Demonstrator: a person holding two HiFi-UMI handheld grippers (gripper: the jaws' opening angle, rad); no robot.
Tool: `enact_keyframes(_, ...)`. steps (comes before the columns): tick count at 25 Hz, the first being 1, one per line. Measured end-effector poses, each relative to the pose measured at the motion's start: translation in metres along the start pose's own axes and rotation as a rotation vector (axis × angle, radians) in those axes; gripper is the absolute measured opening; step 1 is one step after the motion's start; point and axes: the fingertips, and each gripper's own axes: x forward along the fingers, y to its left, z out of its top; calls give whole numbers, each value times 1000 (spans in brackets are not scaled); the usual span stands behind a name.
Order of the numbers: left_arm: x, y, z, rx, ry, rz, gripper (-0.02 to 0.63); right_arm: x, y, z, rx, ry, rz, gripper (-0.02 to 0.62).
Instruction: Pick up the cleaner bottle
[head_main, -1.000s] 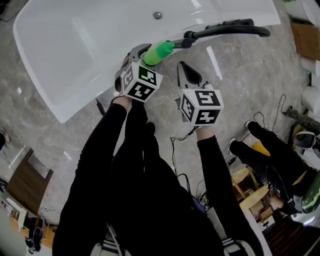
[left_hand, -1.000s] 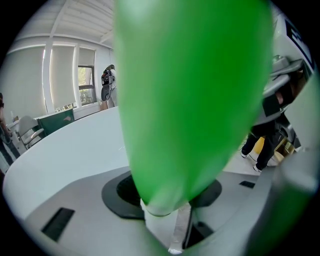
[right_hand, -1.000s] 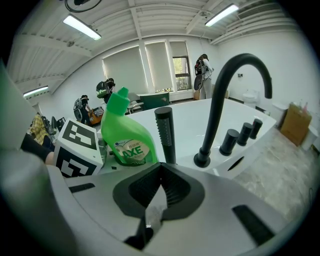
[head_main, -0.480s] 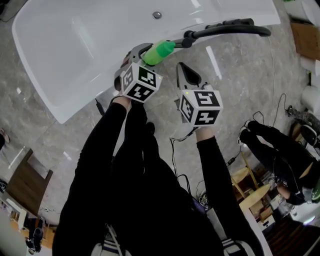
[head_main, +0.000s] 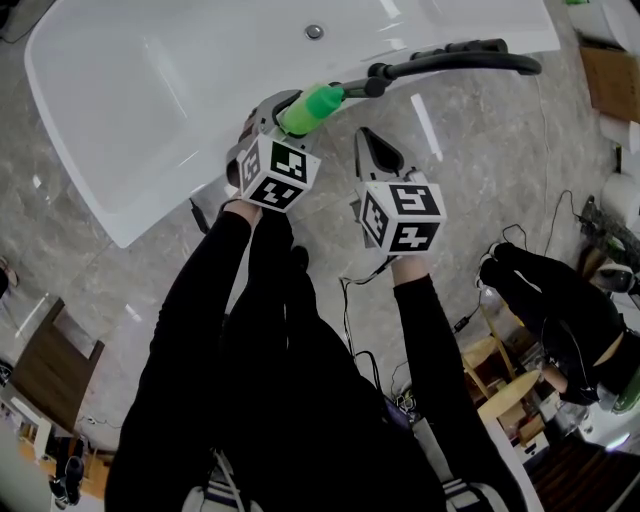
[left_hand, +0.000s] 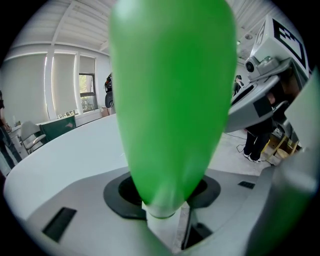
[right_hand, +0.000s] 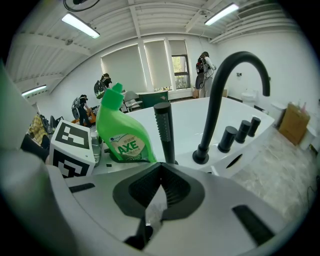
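The green cleaner bottle (head_main: 312, 106) stands on the white bathtub's rim (head_main: 215, 190), next to the black faucet. My left gripper (head_main: 290, 110) is around the bottle's body, and its pads press on both sides. In the left gripper view the bottle (left_hand: 172, 100) fills the space between the jaws of that gripper (left_hand: 165, 195). My right gripper (head_main: 375, 150) hangs just right of the bottle, apart from it, shut with nothing in it. The right gripper view shows the bottle (right_hand: 122, 137) upright ahead and to the left of the closed right gripper (right_hand: 161, 170).
A curved black faucet (right_hand: 220, 100), a black hand shower (right_hand: 165, 130) and black knobs (right_hand: 242, 131) stand on the tub rim right of the bottle. The tub basin (head_main: 150, 90) lies beyond. Cables (head_main: 350, 300) and a person in black (head_main: 545, 300) are on the floor at right.
The left gripper's marker cube has rolled slightly and its jaws have drawn in on the bottle, which shifted a little to the left. The right gripper has stayed still.
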Motion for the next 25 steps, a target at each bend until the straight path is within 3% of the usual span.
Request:
enact_keyframes(8, -21, 16, 13, -68, -52, 49, 196, -3, 4, 3, -7, -6, 0, 2)
enact_keyframes(25, -79, 57, 70, -77, -180, 151, 195, -27, 37, 57, -92, -100, 21, 2)
